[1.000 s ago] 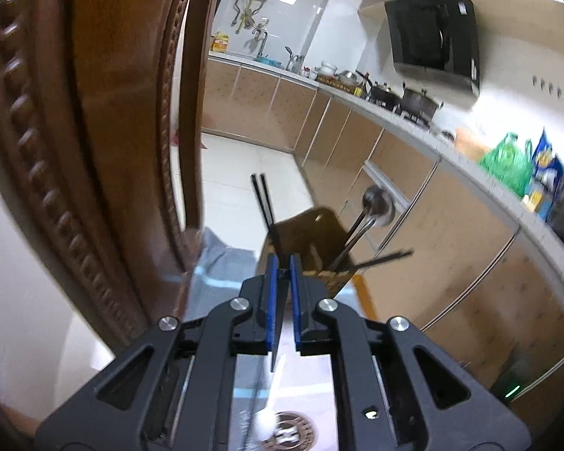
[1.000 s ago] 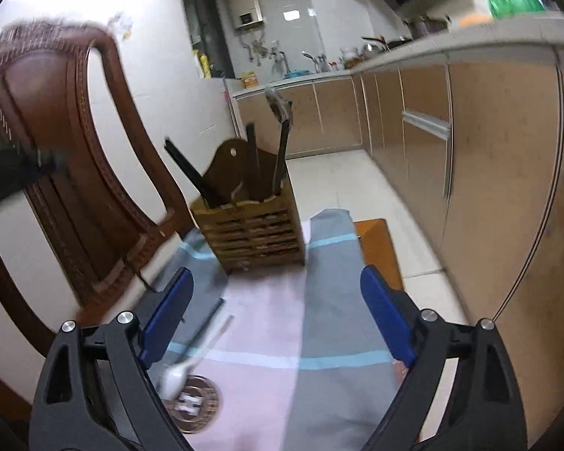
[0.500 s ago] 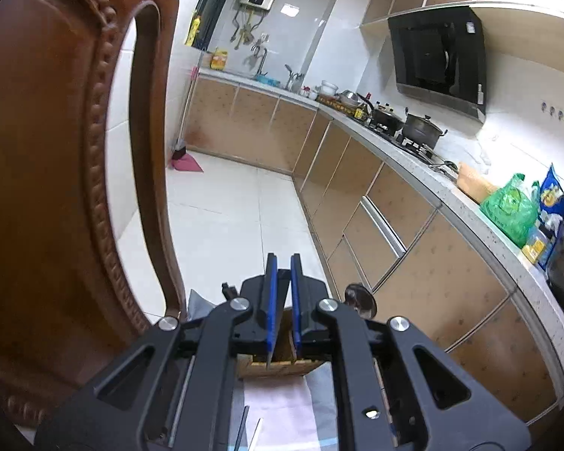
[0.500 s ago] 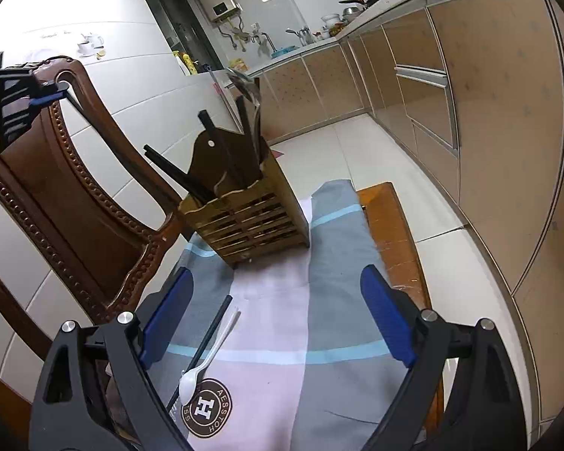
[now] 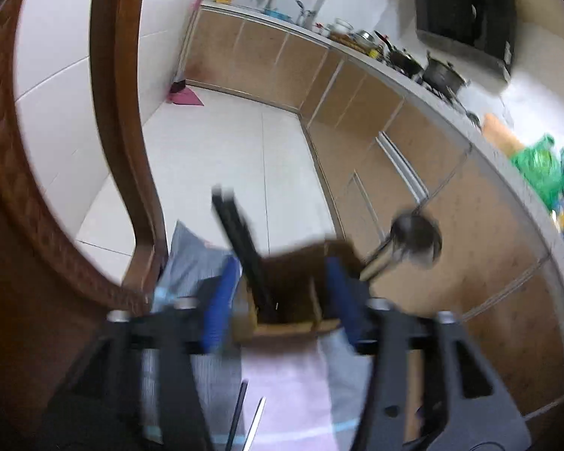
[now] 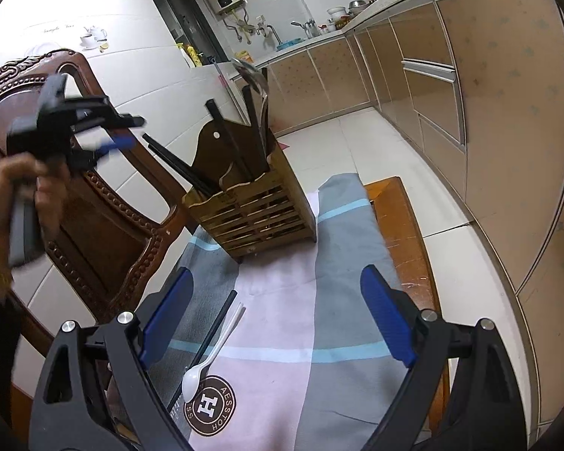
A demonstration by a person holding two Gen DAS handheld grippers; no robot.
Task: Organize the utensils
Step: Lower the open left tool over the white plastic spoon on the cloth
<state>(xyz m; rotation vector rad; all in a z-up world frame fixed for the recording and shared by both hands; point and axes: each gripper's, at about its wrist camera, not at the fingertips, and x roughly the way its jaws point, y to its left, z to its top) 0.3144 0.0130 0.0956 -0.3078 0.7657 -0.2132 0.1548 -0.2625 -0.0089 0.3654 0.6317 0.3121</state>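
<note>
- Here, the left gripper [image 5: 278, 300] is opening, empty, above the wooden utensil holder [image 6: 252, 214].
- The right gripper [image 6: 278, 315] is hanging wide open, empty, over the cloth [image 6: 282, 300].
- A white spoon [image 6: 210, 353] and black chopstick [image 6: 206, 342] are lying near the cloth's left edge, beside the carved chair [image 6: 105, 218].

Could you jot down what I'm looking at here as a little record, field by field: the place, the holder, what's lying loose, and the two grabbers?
Place: kitchen, cloth laid over a wooden table
Holder: wooden utensil holder standing upright on the cloth, holding black chopsticks and a metal ladle
Loose items: white spoon and one black chopstick lying side by side on the cloth
Left gripper: jaws opening, nothing between them
Right gripper: open, empty, above the cloth
Beside the table: carved wooden chair
</note>
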